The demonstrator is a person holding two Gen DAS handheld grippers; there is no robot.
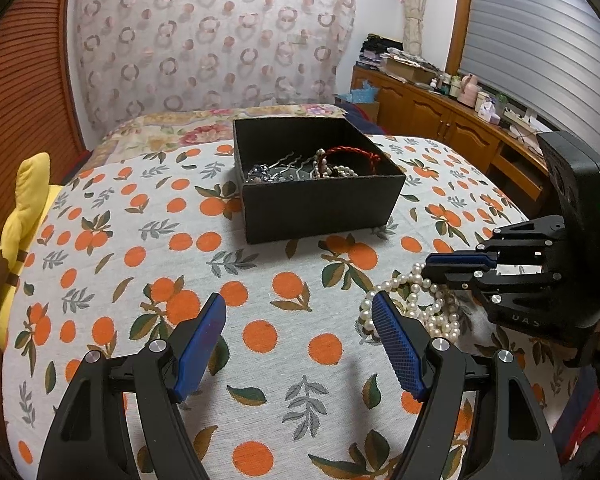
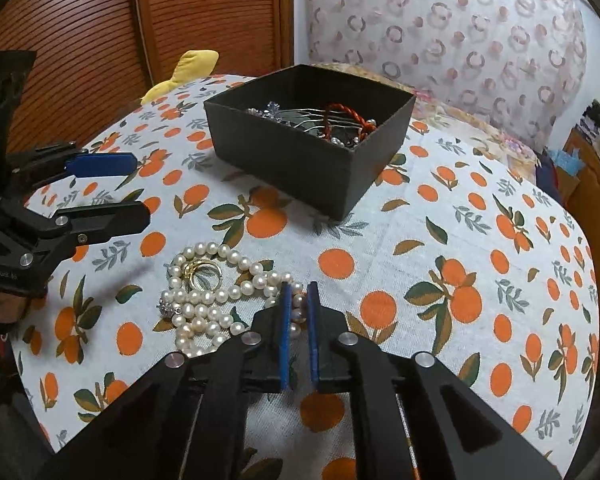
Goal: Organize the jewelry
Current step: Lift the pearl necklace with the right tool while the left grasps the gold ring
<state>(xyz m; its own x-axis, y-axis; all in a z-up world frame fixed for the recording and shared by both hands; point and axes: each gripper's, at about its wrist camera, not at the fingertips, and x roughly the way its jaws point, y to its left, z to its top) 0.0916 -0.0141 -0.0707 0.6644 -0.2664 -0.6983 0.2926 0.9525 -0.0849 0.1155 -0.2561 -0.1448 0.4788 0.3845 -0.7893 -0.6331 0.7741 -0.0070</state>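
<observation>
A black open box (image 1: 320, 204) (image 2: 300, 152) stands on the orange-print bed cover and holds a red cord bracelet (image 1: 356, 154), pearls and silver hair combs. A pile of white pearl necklace (image 2: 208, 304) (image 1: 416, 312) lies on the cover, with gold rings (image 2: 202, 270) on top. My right gripper (image 2: 299, 292) is nearly shut around a strand of the pearls at the pile's right edge; it also shows in the left wrist view (image 1: 432, 266). My left gripper (image 1: 300, 308) is open and empty, just left of the pile, seen in the right wrist view (image 2: 136, 188).
A yellow plush toy (image 1: 24, 216) lies at the bed's left edge. A wooden sideboard (image 1: 440, 116) with bottles and clutter stands to the right. A slatted wooden door (image 2: 100, 32) is behind the bed on the left.
</observation>
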